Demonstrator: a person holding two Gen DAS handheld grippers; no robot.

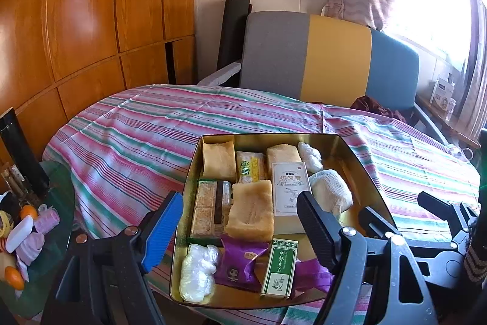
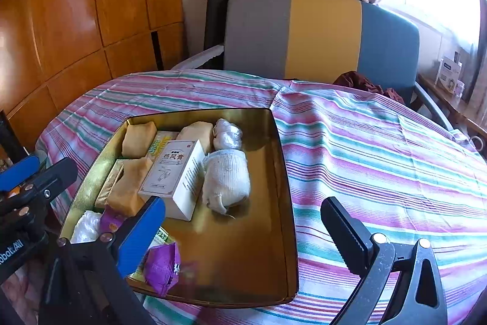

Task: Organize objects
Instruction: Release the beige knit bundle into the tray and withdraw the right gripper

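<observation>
A gold metal tin (image 1: 359, 154) (image 2: 286, 178) sits on the striped tablecloth. In it lie tan wrapped blocks (image 1: 251, 213), a white box (image 1: 287, 188) (image 2: 176, 175), a white rolled cloth (image 1: 330, 192) (image 2: 226, 180), a green and white box (image 1: 280, 267), purple packets (image 1: 240, 262) (image 2: 162, 268) and clear plastic bundles (image 1: 197, 271). My left gripper (image 1: 240, 233) is open and empty, above the tin's near half. My right gripper (image 2: 243, 233) is open and empty over the tin's near right part; it also shows in the left wrist view (image 1: 398, 218).
The striped tablecloth (image 2: 380, 160) covers a round table. A grey, yellow and blue chair (image 1: 331, 57) stands behind it. A side table at the left (image 1: 27, 233) holds oranges and small items. Wooden wall panels (image 1: 91, 20) are at the left, a window at the right.
</observation>
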